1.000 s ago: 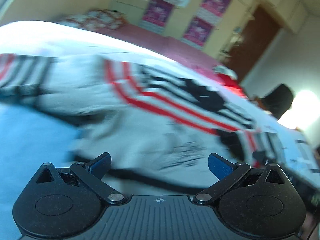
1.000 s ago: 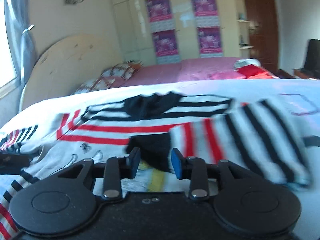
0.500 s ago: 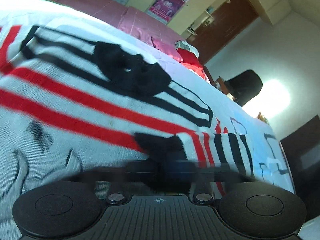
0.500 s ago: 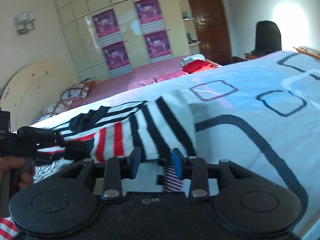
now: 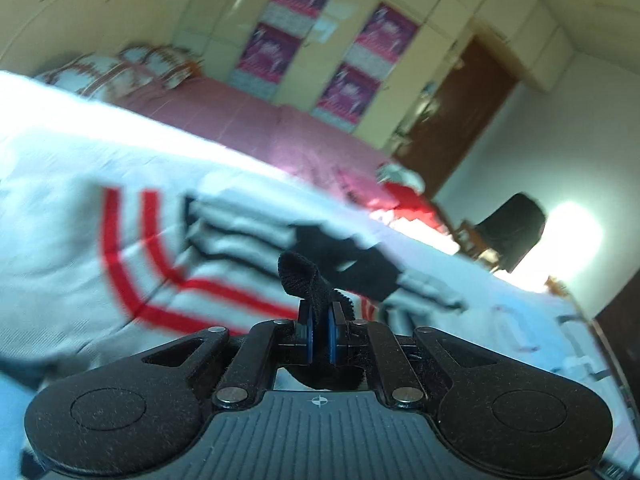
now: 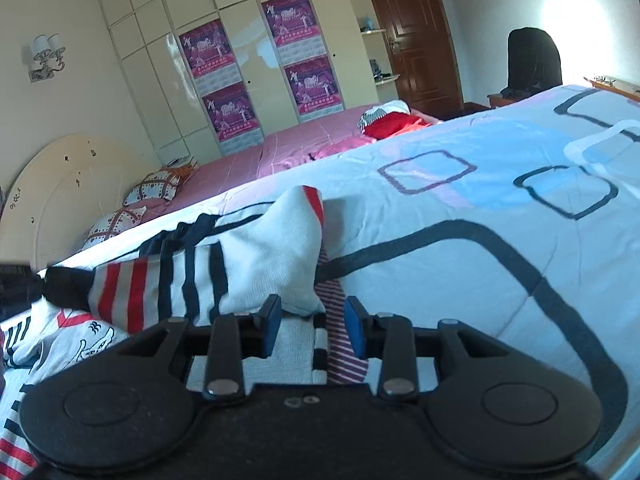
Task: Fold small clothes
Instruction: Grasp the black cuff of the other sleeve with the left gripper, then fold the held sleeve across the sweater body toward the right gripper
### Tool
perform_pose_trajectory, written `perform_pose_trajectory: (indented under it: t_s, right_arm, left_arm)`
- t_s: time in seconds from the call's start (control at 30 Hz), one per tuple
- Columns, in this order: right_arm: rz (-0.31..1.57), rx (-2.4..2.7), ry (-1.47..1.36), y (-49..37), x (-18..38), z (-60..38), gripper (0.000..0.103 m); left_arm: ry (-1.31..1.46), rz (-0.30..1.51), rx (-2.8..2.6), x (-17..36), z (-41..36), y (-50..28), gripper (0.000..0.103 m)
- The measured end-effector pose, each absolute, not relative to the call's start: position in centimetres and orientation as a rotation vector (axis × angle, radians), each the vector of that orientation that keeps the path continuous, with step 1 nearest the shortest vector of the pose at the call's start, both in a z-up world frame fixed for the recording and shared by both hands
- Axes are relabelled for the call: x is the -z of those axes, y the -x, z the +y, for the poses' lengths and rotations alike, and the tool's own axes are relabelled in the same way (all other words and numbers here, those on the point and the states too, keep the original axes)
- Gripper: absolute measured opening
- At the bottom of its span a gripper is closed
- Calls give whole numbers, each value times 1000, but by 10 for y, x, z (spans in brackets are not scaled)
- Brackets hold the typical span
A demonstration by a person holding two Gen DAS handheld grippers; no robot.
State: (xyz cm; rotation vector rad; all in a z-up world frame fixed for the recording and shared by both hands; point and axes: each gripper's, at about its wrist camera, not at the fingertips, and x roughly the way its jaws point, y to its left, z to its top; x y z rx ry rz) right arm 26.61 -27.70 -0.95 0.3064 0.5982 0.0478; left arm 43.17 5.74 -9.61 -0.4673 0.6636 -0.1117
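Observation:
A small white sweater [image 5: 224, 236] with red and black stripes lies on the bed. My left gripper [image 5: 319, 334] is shut on the sweater's black cuff [image 5: 302, 280], which sticks up between the blue pads. In the right wrist view the sleeve [image 6: 224, 264] is stretched to the left, its black cuff [image 6: 64, 286] held at the frame's left edge. My right gripper [image 6: 313, 330] is open, its jaws astride the sweater's striped edge [image 6: 344, 354] low over the cloth.
The bed cover [image 6: 480, 208] is white and blue with dark outlined squares. A second bed with a pink sheet [image 6: 288, 152], pillows [image 6: 154, 188] and red clothes [image 6: 394, 124] lies behind. A wardrobe with posters, a brown door and a black chair [image 6: 534, 60] stand at the back.
My left gripper has shut on the black cuff and pulled the sleeve back across the sweater. My right gripper has stayed open over the sweater's edge and swung right.

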Motion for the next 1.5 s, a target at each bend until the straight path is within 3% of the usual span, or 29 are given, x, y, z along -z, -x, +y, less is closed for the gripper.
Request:
perform_pose_trajectory:
  t_s: [0.3, 0.4, 0.7, 0.77, 0.8, 0.83, 1.0, 1.2, 1.37, 1.43, 1.5]
  right_arm:
    - [638, -67, -296, -310, 21, -271, 32]
    - [679, -84, -299, -328, 36, -268, 22]
    - [672, -106, -241, -350, 38, -276, 28]
    - [663, -100, -273, -364, 39, -287, 29]
    - [653, -103, -289, -370, 38, -291, 29]
    - [640, -104, -294, -374, 37, -295, 27]
    - [597, -139, -267, -403, 35, -299, 23]
    - [604, -253, -189, -448, 43, -281, 23]
    - [636, -212, -39, -481, 60, -275, 8]
    - [642, -200, 11, -482, 57, -269, 8]
    - [643, -174, 51, -476, 55, -265, 14]
  left_arm:
    - [485, 674, 80, 123, 68, -421, 7]
    - [474, 685, 67, 126, 67, -420, 7]
    - [482, 708, 57, 141, 72, -422, 7]
    - [510, 703, 49, 141, 76, -418, 18]
    - [509, 681, 15, 138, 78, -414, 30]
    - [485, 646, -31, 131, 79, -408, 35]
    - [378, 528, -47, 101, 68, -405, 35]
    - [225, 667, 14, 124, 27, -445, 35]
    - [136, 651, -42, 130, 19, -440, 35]
    - [143, 653, -57, 126, 21, -438, 35]
    - [159, 645, -77, 120, 25, -435, 35]
